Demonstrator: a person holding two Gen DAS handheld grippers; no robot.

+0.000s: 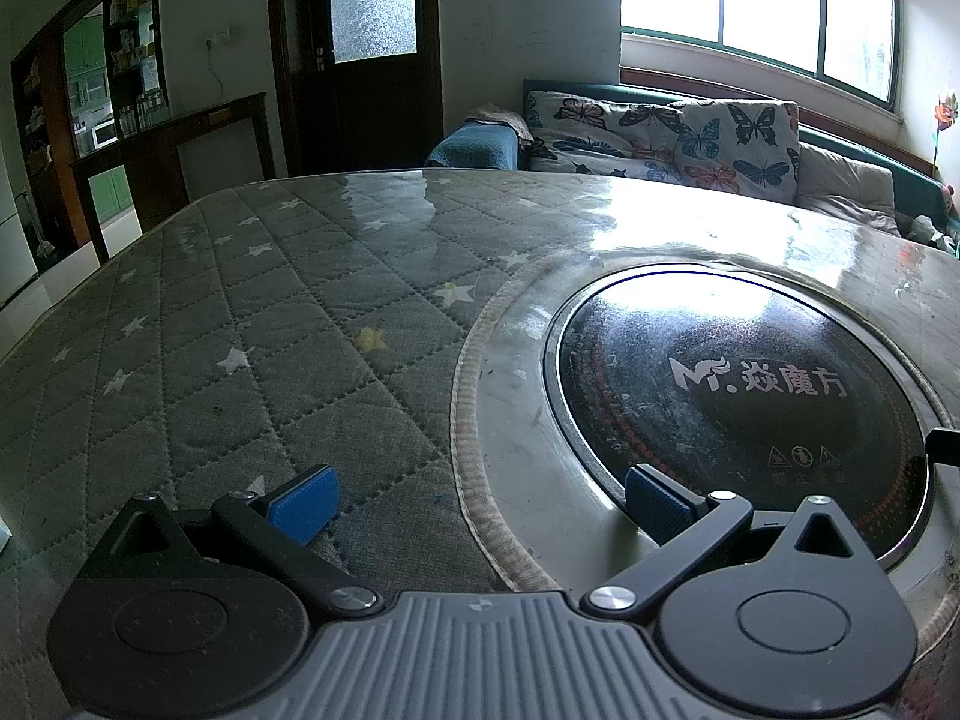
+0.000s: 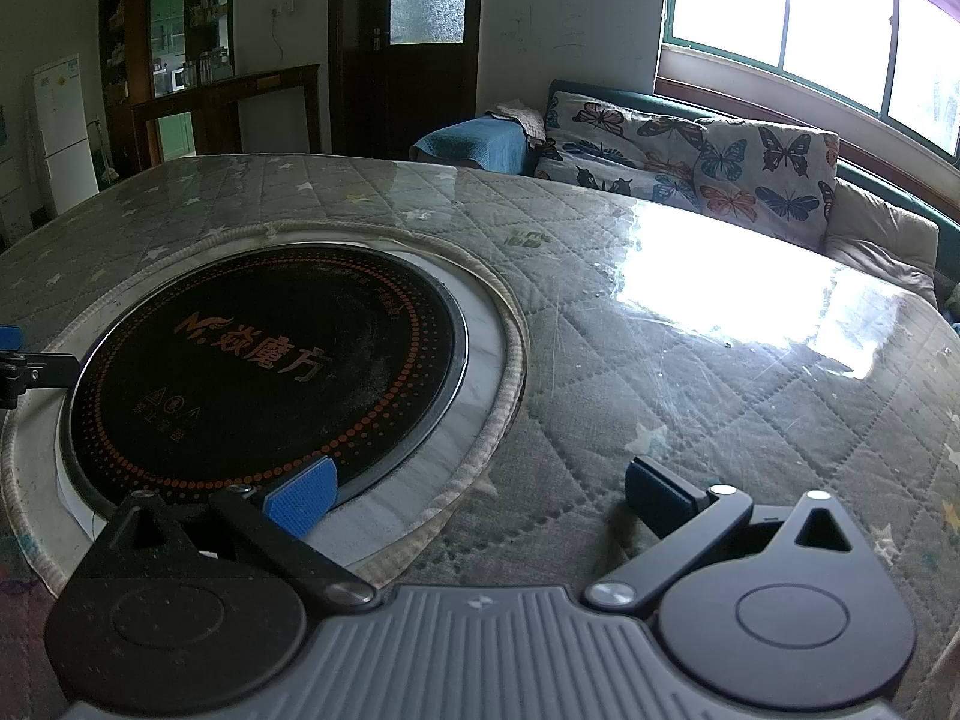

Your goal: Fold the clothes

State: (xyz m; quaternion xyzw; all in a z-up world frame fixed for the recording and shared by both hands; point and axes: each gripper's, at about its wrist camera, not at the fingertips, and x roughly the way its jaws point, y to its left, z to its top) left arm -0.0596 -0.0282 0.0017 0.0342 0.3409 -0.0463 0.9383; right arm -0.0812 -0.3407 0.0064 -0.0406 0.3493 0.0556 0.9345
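Note:
No garment shows in either view. My left gripper (image 1: 480,501) is open and empty, low over the quilted star-patterned table cover (image 1: 240,324), with its right finger over the rim of the black round cooktop (image 1: 738,396). My right gripper (image 2: 480,495) is open and empty, its left finger over the edge of the same cooktop (image 2: 264,366), its right finger over the quilted cover (image 2: 690,360). The tip of the left gripper (image 2: 12,360) shows at the left edge of the right wrist view. A dark part of the right gripper (image 1: 945,447) shows at the right edge of the left wrist view.
A clear glossy sheet covers the table and reflects the window. A sofa with butterfly cushions (image 1: 690,132) stands behind the table under the window (image 1: 756,6). A blue cloth (image 1: 474,147) lies on the sofa's left arm. A dark door (image 1: 366,54), a shelf unit and a white fridge (image 2: 63,126) are at the back left.

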